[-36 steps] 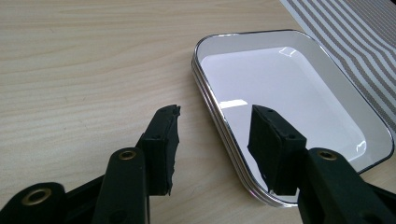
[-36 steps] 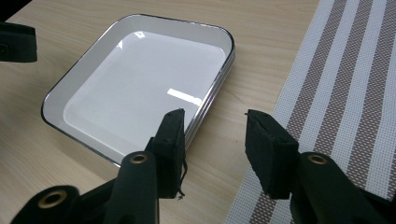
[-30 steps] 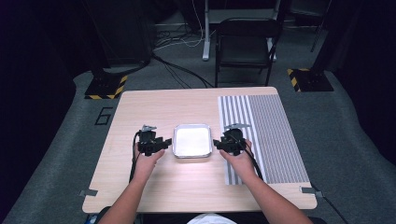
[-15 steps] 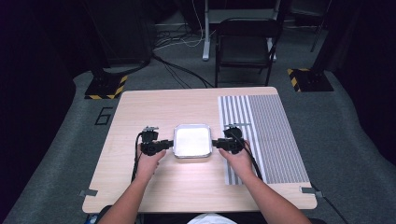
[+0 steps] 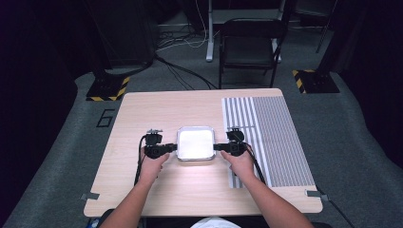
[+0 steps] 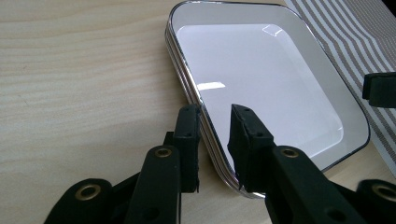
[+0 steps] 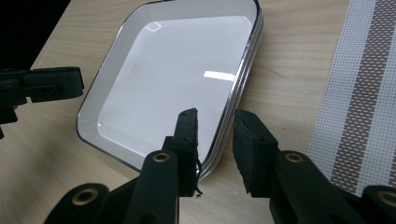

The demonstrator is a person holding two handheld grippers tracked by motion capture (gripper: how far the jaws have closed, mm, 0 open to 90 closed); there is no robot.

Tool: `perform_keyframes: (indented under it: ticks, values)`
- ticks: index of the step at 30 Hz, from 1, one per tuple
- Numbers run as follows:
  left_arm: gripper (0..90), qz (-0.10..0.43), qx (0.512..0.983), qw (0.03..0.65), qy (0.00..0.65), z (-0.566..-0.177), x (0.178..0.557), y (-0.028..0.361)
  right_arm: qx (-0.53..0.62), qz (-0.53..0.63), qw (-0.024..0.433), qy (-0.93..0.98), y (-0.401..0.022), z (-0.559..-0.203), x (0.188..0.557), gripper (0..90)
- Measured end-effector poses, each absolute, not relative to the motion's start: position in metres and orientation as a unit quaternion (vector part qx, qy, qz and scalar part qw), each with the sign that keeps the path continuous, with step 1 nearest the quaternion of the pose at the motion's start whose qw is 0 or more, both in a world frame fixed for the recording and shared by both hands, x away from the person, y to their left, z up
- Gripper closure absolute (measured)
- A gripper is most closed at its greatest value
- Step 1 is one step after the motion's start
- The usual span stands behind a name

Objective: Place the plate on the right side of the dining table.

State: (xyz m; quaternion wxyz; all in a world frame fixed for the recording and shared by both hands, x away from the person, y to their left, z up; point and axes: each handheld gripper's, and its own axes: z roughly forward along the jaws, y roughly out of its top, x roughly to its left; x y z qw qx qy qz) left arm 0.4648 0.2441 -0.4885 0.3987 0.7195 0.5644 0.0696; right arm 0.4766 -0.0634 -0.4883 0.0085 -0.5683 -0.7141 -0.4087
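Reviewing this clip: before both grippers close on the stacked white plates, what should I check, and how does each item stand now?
1. Left gripper straddles the plates' rim, open: ok.
2. Right gripper straddles the opposite rim, open: ok.
3. Grippers on opposite sides in the high view: ok.
4. Topmost plate empty: ok.
5. Stack clear of the striped mat: ok.
6. How many plates each gripper spans: cannot tell.

Light wooden table [image 5: 190, 185] on grey carpeted floor [image 5: 351, 142], striped grey mat [image 5: 275, 137] along its right edge. Beyond the far edge, black folding chair [image 5: 249, 47], loose cables [image 5: 183, 71], two yellow-and-black striped bases [image 5: 107, 88]. Surroundings dark; worktop brightly lit from above.
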Motion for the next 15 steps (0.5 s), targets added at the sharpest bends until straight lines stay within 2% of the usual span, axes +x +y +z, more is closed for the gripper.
perform_keyframes:
  ticks: [15]
  values:
    - [74.6, 0.04, 0.715, 0.403, 0.569, -0.4938, 0.4666, 0.2439, -0.578, -0.408, 0.049, -0.705, -0.0606, -0.4959, 0.4805, 71.5]
